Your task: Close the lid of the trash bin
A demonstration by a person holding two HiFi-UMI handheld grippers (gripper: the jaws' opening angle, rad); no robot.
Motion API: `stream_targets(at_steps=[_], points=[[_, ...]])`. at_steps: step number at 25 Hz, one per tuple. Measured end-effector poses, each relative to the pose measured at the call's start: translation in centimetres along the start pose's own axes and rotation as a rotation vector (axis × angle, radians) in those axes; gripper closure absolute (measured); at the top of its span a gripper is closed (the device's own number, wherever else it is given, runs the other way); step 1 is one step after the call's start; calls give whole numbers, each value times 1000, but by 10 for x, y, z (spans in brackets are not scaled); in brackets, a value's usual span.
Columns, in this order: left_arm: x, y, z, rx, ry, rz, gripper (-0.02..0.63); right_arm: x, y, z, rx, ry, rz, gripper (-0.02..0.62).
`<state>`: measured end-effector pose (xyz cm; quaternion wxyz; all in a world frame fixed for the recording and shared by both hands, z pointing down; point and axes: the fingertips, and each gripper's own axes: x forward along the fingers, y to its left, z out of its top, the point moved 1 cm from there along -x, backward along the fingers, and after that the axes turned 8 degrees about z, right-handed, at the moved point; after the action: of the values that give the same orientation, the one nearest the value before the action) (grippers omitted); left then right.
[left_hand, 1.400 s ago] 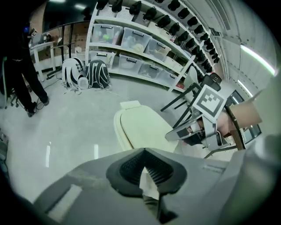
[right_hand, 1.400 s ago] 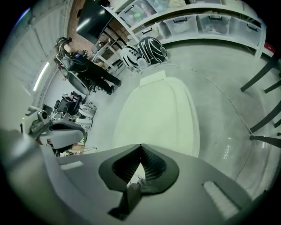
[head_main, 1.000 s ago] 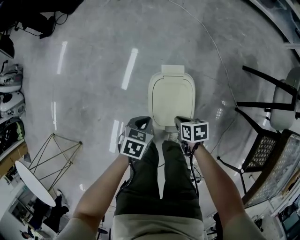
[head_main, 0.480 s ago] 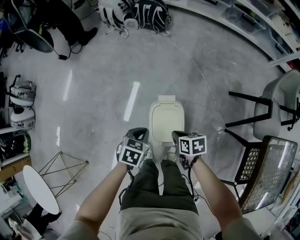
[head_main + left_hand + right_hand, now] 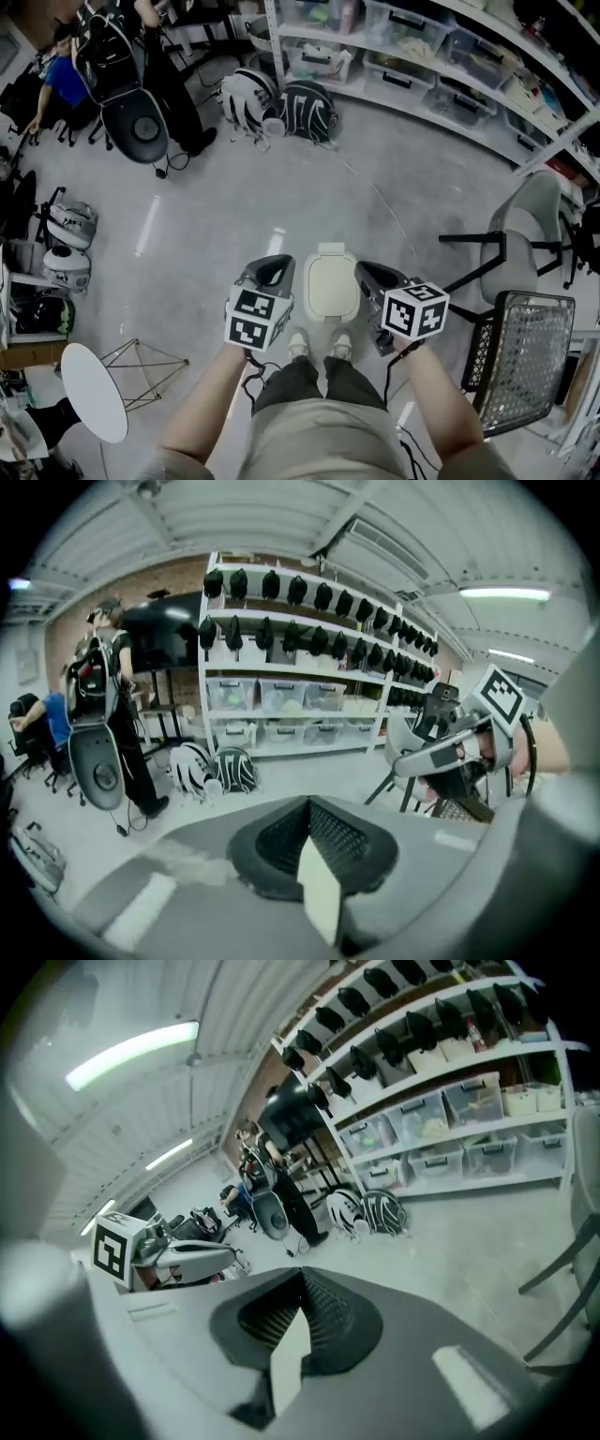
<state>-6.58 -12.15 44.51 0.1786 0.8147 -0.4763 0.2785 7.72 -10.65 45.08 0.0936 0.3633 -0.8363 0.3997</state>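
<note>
Judging the task as nearly or fully done: finding the lid (image 5: 330, 286) lying flat on the bin (image 5: 331, 251), with no gap visible from above, though not being able to confirm a tight seat from the head view alone. Standing right behind the bin on the floor (image 5: 187, 234), with the shoes (image 5: 298, 345) just at its near edge. Holding the left gripper (image 5: 277, 266) and the right gripper (image 5: 370, 273) raised, one at each side of the bin, touching neither the lid nor anything else. Pointing both outward toward the shelves (image 5: 422, 42) and not down at the lid. Showing, in both gripper views, the jaws pressed together with nothing between them, so gripping no object at all. Probably calling for no more pushing. Perhaps only asking, as a next move, for checking the seat of the lid: lowering one gripper onto the front edge, pressing down gently with the jaws together as one blunt tip, and avoiding any sideways push on the light bin. Counting now: one bin, one lid, two grippers, two shoes, two chairs (image 5: 539, 220) at the right, one round table (image 5: 89, 394) at the lower left.
</note>
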Motion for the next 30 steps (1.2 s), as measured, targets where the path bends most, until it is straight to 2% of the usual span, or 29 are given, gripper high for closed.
stream_targets(at_steps=[4, 9, 15, 18, 20, 26, 28, 30], points=[[-60, -2, 58, 22, -128, 25, 603, -49, 62, 47, -93, -110, 40, 592], [-134, -6, 113, 49, -288, 66, 603, -103, 145, 82, -252, -207, 77, 592], [-207, -7, 150, 79, -432, 120, 603, -147, 212, 113, -438, -315, 88, 592], [-230, -10, 157, 82, -474, 134, 603, -158, 235, 120, -571, -336, 66, 592], [-240, -12, 158, 90, -485, 137, 603, -162, 246, 122, -609, -349, 71, 592], [-249, -18, 152, 145, -481, 127, 603, -170, 253, 128, -608, -374, 73, 592], [-250, -19, 151, 135, -482, 128, 603, -172, 251, 130, -605, -381, 68, 592], [-251, -21, 153, 91, -480, 132, 603, -174, 249, 133, -605, -388, 61, 592]])
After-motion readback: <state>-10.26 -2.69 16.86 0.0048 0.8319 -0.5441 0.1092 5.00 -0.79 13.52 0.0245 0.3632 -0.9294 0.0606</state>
